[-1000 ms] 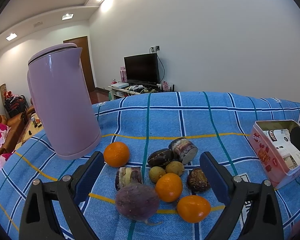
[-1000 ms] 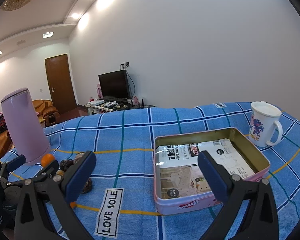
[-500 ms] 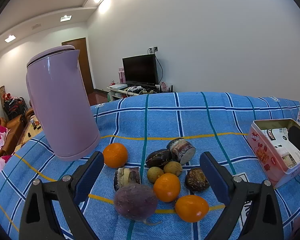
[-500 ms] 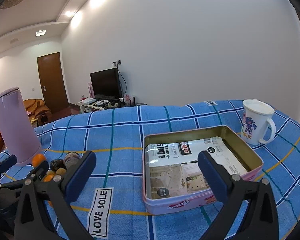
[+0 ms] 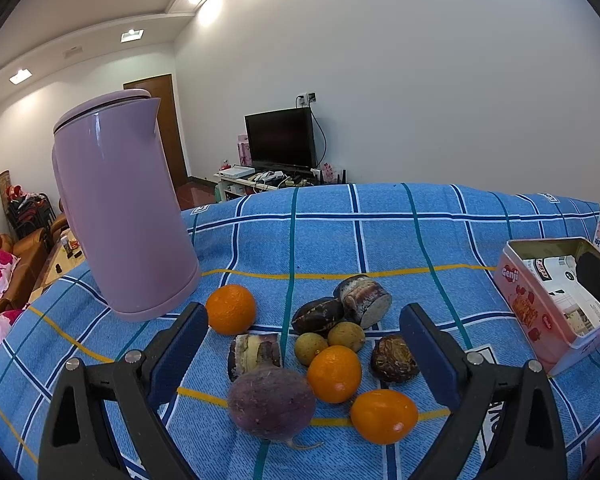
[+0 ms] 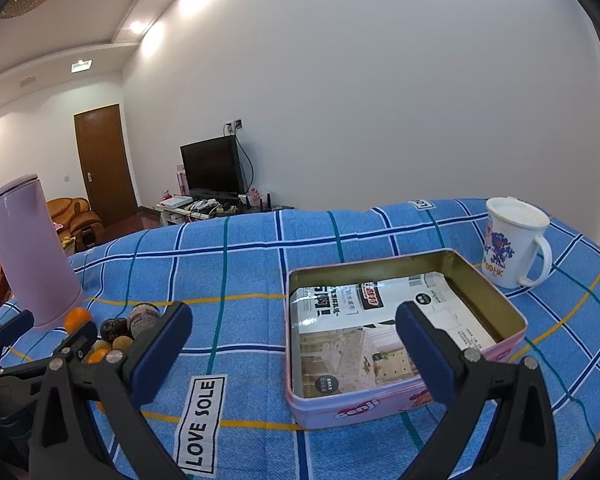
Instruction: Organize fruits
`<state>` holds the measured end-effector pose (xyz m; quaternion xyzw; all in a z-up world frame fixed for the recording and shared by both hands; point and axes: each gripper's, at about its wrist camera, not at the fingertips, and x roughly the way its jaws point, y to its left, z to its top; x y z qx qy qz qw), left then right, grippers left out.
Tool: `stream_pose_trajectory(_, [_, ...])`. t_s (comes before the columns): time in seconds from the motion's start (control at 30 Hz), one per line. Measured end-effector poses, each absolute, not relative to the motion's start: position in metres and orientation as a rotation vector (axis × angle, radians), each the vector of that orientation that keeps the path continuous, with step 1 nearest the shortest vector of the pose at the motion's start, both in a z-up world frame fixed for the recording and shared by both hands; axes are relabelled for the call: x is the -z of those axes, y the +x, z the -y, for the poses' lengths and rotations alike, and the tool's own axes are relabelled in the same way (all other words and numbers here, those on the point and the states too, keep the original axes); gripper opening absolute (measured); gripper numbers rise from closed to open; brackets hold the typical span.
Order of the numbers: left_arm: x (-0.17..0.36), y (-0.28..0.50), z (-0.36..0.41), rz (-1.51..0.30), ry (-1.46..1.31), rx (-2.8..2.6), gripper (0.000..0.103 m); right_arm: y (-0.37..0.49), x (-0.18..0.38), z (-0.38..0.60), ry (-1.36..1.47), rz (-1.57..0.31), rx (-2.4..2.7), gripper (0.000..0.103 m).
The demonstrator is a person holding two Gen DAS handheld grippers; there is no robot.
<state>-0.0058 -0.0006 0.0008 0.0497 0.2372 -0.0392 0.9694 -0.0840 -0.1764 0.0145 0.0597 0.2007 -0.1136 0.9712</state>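
A pile of fruit lies on the blue checked cloth in the left wrist view: three oranges (image 5: 333,373), two small green-brown fruits (image 5: 346,336), dark brown pieces (image 5: 394,358) and a purple round root (image 5: 271,400). My left gripper (image 5: 304,356) is open and empty, just above and in front of the pile. My right gripper (image 6: 293,354) is open and empty, hovering at the near left rim of an open pink tin (image 6: 512,312) lined with printed paper. The tin also shows in the left wrist view (image 5: 536,304). The pile shows at the left of the right wrist view (image 6: 115,330).
A tall lilac kettle (image 5: 119,216) stands left of the fruit. A white mug (image 6: 510,242) stands behind the tin at the right. A "LOVE SOLE" label (image 6: 199,420) lies on the cloth between the pile and the tin.
The right gripper has shifted slightly left and towards the tin. The left gripper has barely moved; the fruit has not moved.
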Motion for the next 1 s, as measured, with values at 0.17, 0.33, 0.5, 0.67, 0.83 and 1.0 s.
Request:
stream_pose_trajectory(0.17, [-0.001, -0.006, 0.001, -0.479, 0.101, 0.079, 0.097, -0.084, -0.014, 0.177, 0.122, -0.405, 0.229, 0.103])
stream_pose_trajectory(0.33, [-0.001, -0.006, 0.001, -0.479, 0.102, 0.080, 0.097, -0.084, -0.014, 0.177, 0.122, -0.406, 0.229, 0.103])
stream_pose_trajectory(0.5, [-0.001, -0.006, 0.001, -0.480, 0.102, 0.080, 0.097, -0.084, -0.014, 0.177, 0.123, -0.409, 0.230, 0.103])
stream_pose_trajectory(0.67, [0.001, -0.005, 0.001, -0.488, 0.104, 0.081, 0.097, -0.083, -0.013, 0.177, 0.123, -0.412, 0.229, 0.103])
stream_pose_trajectory(0.83, [0.001, -0.004, 0.000, -0.501, 0.122, 0.077, 0.097, -0.083, -0.011, 0.176, 0.120, -0.417, 0.225, 0.103])
stream_pose_trajectory(1.0, [-0.012, 0.002, -0.029, -0.459, 0.120, -0.058, 0.097, -0.081, -0.011, 0.174, 0.123, -0.420, 0.187, 0.103])
